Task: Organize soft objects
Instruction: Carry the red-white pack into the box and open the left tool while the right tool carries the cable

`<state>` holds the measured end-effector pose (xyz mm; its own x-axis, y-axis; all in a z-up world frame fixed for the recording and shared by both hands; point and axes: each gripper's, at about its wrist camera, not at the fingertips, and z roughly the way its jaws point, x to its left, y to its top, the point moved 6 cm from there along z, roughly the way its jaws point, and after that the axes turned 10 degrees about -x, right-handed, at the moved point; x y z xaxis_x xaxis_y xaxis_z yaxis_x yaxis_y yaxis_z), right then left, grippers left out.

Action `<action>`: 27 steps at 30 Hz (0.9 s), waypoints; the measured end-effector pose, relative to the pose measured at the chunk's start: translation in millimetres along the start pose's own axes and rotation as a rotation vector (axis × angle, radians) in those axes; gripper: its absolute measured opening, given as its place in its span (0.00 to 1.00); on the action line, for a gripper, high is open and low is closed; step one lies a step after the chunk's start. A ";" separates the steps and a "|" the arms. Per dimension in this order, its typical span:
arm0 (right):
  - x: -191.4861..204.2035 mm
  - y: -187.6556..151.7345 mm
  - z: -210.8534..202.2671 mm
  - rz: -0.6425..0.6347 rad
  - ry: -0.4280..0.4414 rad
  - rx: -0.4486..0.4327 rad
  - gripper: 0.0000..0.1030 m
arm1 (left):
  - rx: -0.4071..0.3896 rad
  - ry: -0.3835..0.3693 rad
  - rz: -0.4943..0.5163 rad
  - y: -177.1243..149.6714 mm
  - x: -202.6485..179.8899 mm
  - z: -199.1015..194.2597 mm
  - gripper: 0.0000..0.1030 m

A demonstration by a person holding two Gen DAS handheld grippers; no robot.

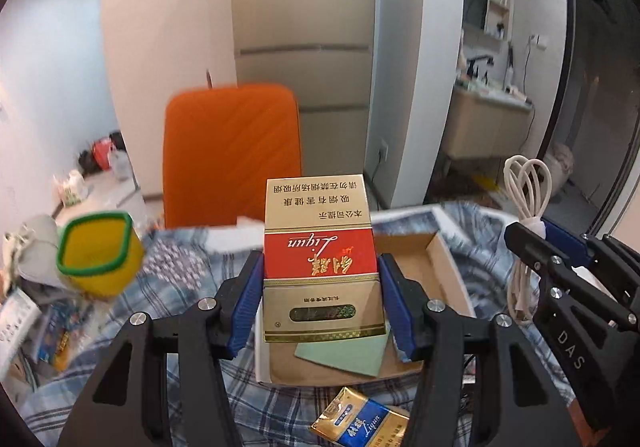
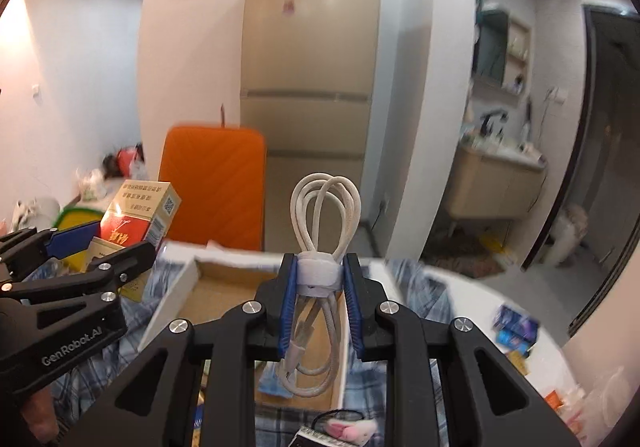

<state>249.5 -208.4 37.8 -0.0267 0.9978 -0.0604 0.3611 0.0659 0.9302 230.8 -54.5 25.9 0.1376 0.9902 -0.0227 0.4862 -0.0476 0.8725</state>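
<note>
Left gripper (image 1: pixel 320 287) clamps a red and gold cigarette pack (image 1: pixel 320 247) upright between its blue pads. Right gripper (image 2: pixel 320 287) is closed on a coiled white cable (image 2: pixel 320 247) at its strap. Below both lies an open cardboard box (image 1: pixel 440 267) on plaid cloth (image 1: pixel 180 267), holding a green card (image 1: pixel 344 355) beneath the left gripper.

Left wrist view: the blue-and-gold Liqun packet (image 1: pixel 360 423) is cut off by the bottom edge. The yellow container (image 1: pixel 98 251) at centre left is motion-blurred. The cardboard box (image 1: pixel 434 267) floor is largely hidden behind the red-and-gold cigarette pack (image 1: pixel 320 259).

Right wrist view: small items (image 2: pixel 516 331) at lower right are too blurred to identify. The pink object (image 2: pixel 352 429) at the bottom is partly hidden.
</note>
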 end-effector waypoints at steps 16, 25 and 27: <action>-5.8 -76.0 76.5 0.040 0.067 0.280 0.24 | 0.136 0.023 0.016 -41.2 5.0 48.3 0.74; -12.9 -62.0 65.8 0.047 0.053 0.221 0.54 | 0.100 0.036 0.021 -34.5 10.6 37.9 0.81; -14.6 -56.6 60.5 0.051 0.046 0.208 0.54 | 0.086 0.037 0.016 -30.8 11.6 33.3 0.81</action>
<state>285.9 -226.5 -35.9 -0.0444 0.9990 0.0056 0.5479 0.0196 0.8363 246.2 -45.9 -17.5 0.1146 0.9934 0.0101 0.5570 -0.0727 0.8273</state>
